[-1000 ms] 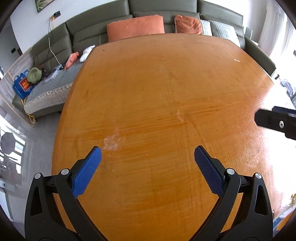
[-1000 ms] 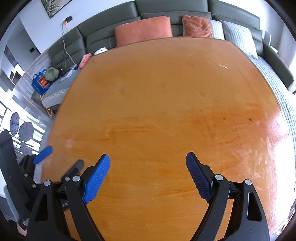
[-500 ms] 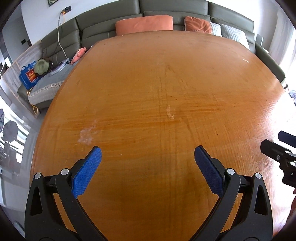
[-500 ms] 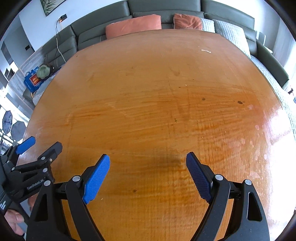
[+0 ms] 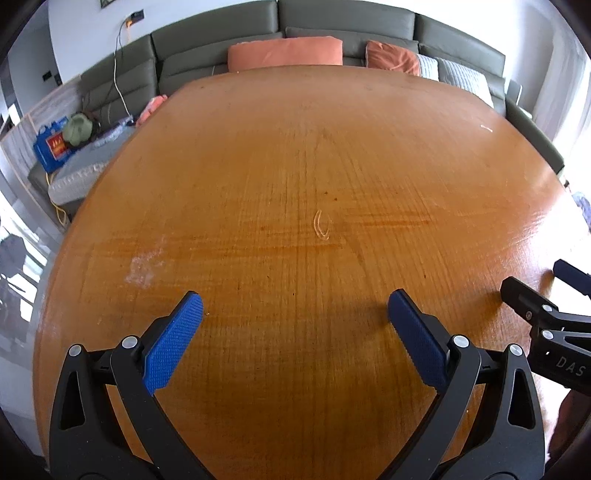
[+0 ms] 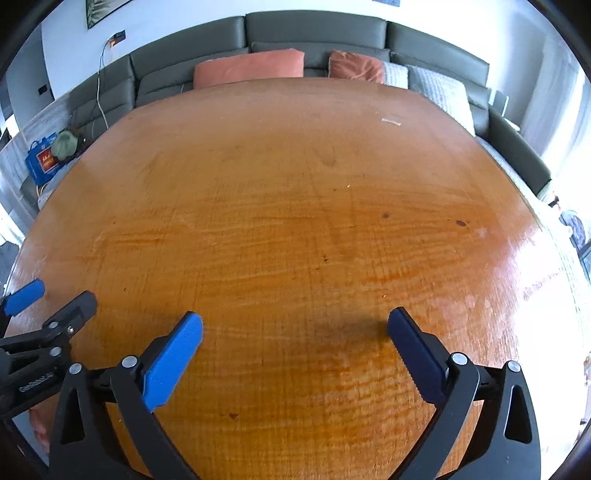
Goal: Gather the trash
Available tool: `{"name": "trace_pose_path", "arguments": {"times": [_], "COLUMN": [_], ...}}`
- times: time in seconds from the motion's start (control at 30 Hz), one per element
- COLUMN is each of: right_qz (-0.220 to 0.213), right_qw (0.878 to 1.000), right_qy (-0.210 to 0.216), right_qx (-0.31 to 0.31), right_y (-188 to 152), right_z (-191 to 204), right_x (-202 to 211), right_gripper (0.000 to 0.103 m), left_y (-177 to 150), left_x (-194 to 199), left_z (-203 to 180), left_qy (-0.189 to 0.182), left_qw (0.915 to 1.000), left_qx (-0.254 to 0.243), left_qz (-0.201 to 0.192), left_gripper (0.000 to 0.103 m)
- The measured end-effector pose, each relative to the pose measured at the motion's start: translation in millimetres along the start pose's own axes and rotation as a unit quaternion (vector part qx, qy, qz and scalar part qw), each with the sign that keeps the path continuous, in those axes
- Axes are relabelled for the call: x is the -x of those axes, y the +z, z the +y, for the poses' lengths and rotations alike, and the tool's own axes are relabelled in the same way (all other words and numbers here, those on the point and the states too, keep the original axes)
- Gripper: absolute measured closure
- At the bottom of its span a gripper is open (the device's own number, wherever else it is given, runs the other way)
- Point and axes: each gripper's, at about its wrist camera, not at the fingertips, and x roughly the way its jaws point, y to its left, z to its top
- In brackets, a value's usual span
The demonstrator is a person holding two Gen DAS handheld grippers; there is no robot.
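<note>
Both tongs are hovering side by side over the near edge of the orange wooden table (image 5: 295, 177): the left tongs (image 5: 295, 306) are standing wide apart with nothing between their blue pads (image 5: 173, 343), and the right tongs (image 6: 295, 325) are gaping just as wide and holding nothing. The one piece of trash showing, a small white scrap (image 6: 391, 121), is lying flat toward the far right corner of the table, well apart from both tongs. Beyond the far edge a grey sofa (image 6: 314, 29) is carrying two orange cushions (image 6: 249, 68).
</note>
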Motion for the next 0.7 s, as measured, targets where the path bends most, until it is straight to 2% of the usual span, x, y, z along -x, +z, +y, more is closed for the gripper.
{"name": "trace_pose_path", "arguments": {"times": [0.7], "right_qz": [-0.003], "right_qw": [1.000], "right_qy": [0.000], "right_qx": [0.000], "right_y": [-4.3], "right_z": [-2.1], "right_x": [0.8], "right_gripper": [0.003], "left_y": [-1.7], "left_x": [-1.3], "left_z": [2.7], "left_qy": [-0.005], "left_qw": [0.9999], "left_qx": [0.009], "left_qz": [0.003], "left_gripper": [0.006]}}
